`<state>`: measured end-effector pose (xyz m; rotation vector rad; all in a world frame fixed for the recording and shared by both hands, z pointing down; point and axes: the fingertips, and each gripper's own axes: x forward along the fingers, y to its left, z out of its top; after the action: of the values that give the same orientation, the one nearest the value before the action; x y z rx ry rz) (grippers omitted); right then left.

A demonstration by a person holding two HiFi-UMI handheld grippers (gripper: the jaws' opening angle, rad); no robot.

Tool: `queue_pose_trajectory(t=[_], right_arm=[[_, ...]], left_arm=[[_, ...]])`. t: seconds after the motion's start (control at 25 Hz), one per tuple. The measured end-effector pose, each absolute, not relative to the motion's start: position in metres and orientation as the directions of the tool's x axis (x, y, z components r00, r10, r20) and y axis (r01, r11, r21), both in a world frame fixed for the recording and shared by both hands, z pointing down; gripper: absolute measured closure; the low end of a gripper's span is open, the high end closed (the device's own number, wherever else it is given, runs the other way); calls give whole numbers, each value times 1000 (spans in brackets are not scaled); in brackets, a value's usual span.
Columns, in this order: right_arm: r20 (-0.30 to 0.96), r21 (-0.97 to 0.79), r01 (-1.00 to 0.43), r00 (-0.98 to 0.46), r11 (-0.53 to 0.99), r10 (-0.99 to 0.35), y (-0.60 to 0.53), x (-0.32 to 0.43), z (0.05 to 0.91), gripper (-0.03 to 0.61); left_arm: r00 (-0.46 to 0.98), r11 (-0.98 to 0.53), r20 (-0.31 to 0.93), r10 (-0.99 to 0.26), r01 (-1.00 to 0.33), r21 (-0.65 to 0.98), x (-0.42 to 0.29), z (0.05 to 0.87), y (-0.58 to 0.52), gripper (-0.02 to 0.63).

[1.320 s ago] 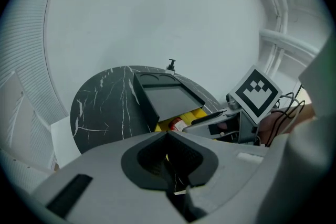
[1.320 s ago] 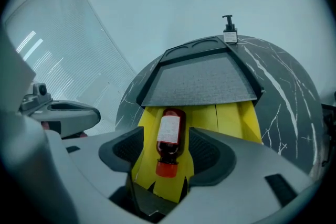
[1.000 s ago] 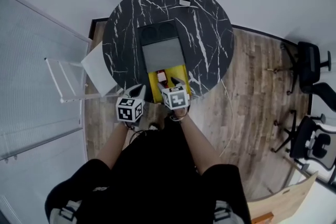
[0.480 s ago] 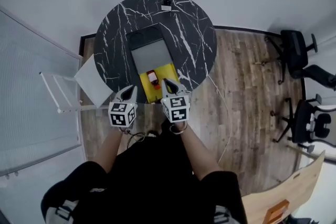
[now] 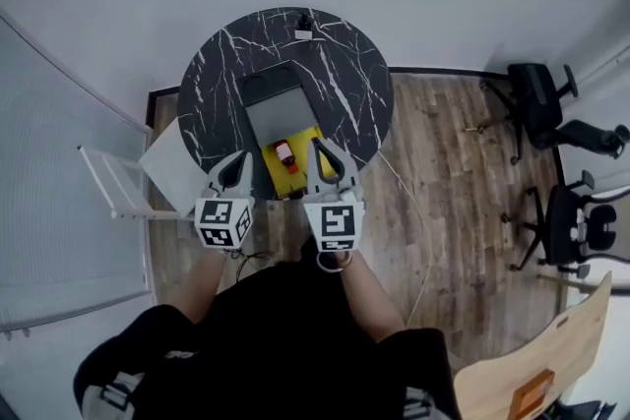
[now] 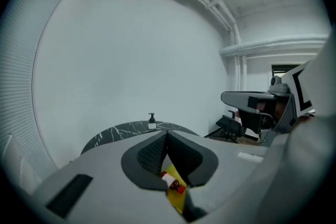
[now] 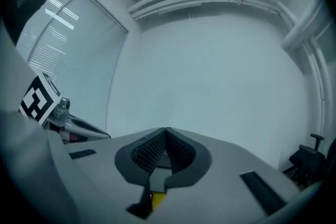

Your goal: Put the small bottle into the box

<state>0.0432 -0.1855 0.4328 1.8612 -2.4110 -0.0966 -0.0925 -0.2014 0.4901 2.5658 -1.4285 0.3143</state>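
The small bottle (image 5: pixel 285 155), red with a white band, lies in the yellow box (image 5: pixel 307 141) at the near side of the round black marble table (image 5: pixel 217 74). Both grippers hang above the table's near edge, on either side of the box and apart from it. My left gripper (image 5: pixel 233 164) is shut with nothing between its jaws, and my right gripper (image 5: pixel 326 152) is shut and empty too. In the left gripper view the bottle (image 6: pixel 170 182) and box (image 6: pixel 178 199) show below the closed jaw tips (image 6: pixel 167 135). The right gripper view shows only a yellow sliver (image 7: pixel 157 198) under its closed tips (image 7: pixel 166 131).
A grey panel with a black far end (image 5: pixel 279 108) lies behind the yellow box. A small pump bottle (image 5: pixel 303 23) stands at the table's far edge. A white chair (image 5: pixel 148 167) is left of the table; office chairs (image 5: pixel 541 103) stand on the wooden floor at right.
Both grippers have drawn back from the yellow box toward the person. The right gripper's jaws went from open to shut, empty. The bottle stays in the box.
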Motion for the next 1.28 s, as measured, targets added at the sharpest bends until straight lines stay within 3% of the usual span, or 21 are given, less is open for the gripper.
queue_pose_trajectory(t=[0.36, 1.28], right_arm=[[-32, 130, -967, -225, 219, -974, -164, 39, 389, 583], [-57, 183, -961, -221, 207, -974, -160, 29, 349, 583]], left_arm=[[532, -538, 104, -840, -842, -45, -99, 425, -184, 617], [549, -550, 24, -835, -835, -19, -103, 382, -182, 617]])
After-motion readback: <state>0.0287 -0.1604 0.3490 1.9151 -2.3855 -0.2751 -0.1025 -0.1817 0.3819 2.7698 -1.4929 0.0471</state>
